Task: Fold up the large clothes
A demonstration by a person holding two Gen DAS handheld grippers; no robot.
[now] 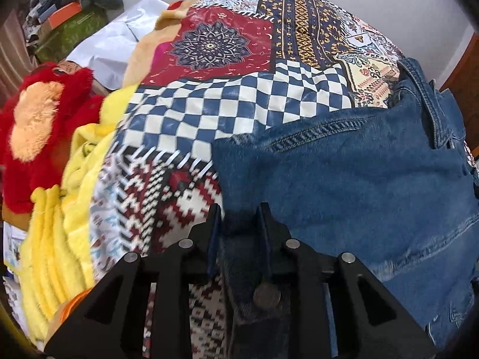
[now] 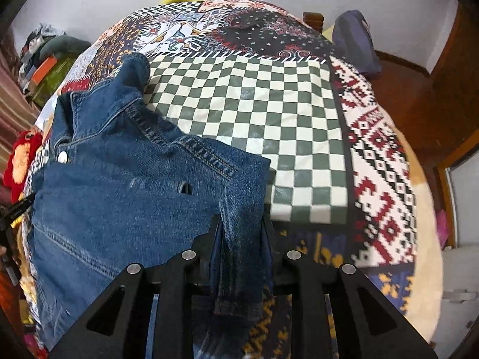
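A blue denim jacket (image 1: 359,185) lies on a patchwork bedspread (image 1: 209,113). My left gripper (image 1: 241,218) is shut on a bottom corner of the jacket, with a metal button (image 1: 267,296) showing between the fingers. In the right wrist view the jacket (image 2: 125,197) spreads to the left, collar at the far end. My right gripper (image 2: 241,224) is shut on a folded edge of the jacket with a cuff hanging between the fingers (image 2: 266,233). The left gripper's tip shows at the left edge of that view (image 2: 18,209).
A red plush toy (image 1: 39,125) and yellow fleece blanket (image 1: 71,197) lie left of the bedspread. A white sheet (image 1: 113,45) and piled boxes (image 1: 66,18) sit beyond. A purple bag (image 2: 356,42) rests at the bed's far right, wooden floor (image 2: 419,104) beside it.
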